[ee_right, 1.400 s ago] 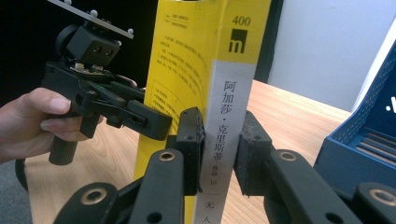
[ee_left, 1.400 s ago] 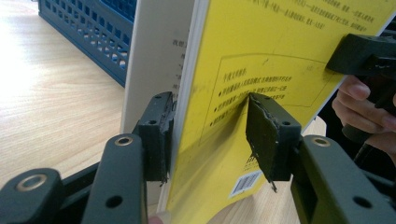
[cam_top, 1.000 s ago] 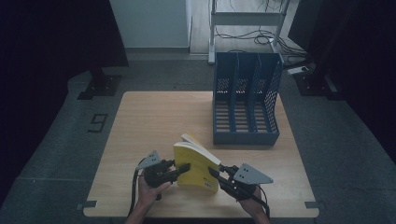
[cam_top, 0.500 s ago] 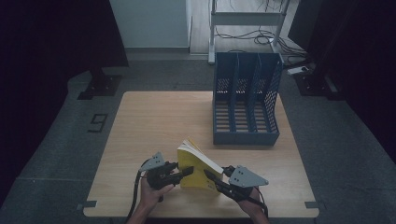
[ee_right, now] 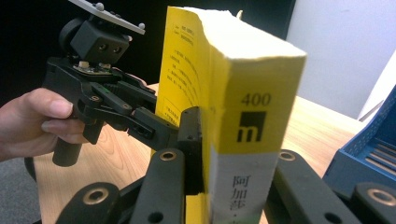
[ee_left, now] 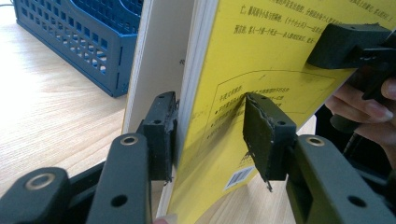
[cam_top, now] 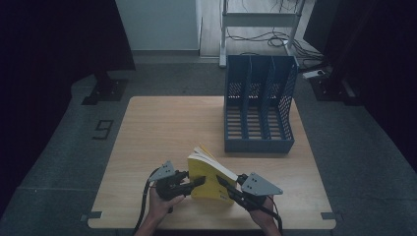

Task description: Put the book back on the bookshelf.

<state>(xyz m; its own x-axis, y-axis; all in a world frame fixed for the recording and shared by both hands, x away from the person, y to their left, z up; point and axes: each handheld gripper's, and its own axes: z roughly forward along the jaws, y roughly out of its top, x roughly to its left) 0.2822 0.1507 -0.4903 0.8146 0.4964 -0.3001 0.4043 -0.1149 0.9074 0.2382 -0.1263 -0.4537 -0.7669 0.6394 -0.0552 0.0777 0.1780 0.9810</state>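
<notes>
Compared with a second ago, the yellow book [cam_top: 209,178] stands a little steeper between the two grippers, while both hands stay at the near edge of the table [cam_top: 162,128].

It rests upright on its lower edge on the wood, its white-and-yellow spine [ee_right: 247,140] turned toward the right gripper [cam_top: 231,189] and its page block facing up and away. That gripper's jaws are closed on the spine end, one pad flat against the yellow cover and the other on the far side of the book, so it has a firm hold on the book.

The left gripper [cam_top: 194,183] comes in from the opposite side. Its jaws have just been opening a little, and the book's free edge sits between them. In the left gripper view, one pad [ee_left: 161,135] lies against the pages behind the cover, which has fanned slightly apart from the rest of the block, while the other pad [ee_left: 266,135] stands just off the yellow cover [ee_left: 261,56], so it clamps nothing. A pad of the right gripper shows farther along that cover.

Beyond both grippers, well apart from the book, a blue file rack [cam_top: 259,110] with three slots stands on the table.
</notes>
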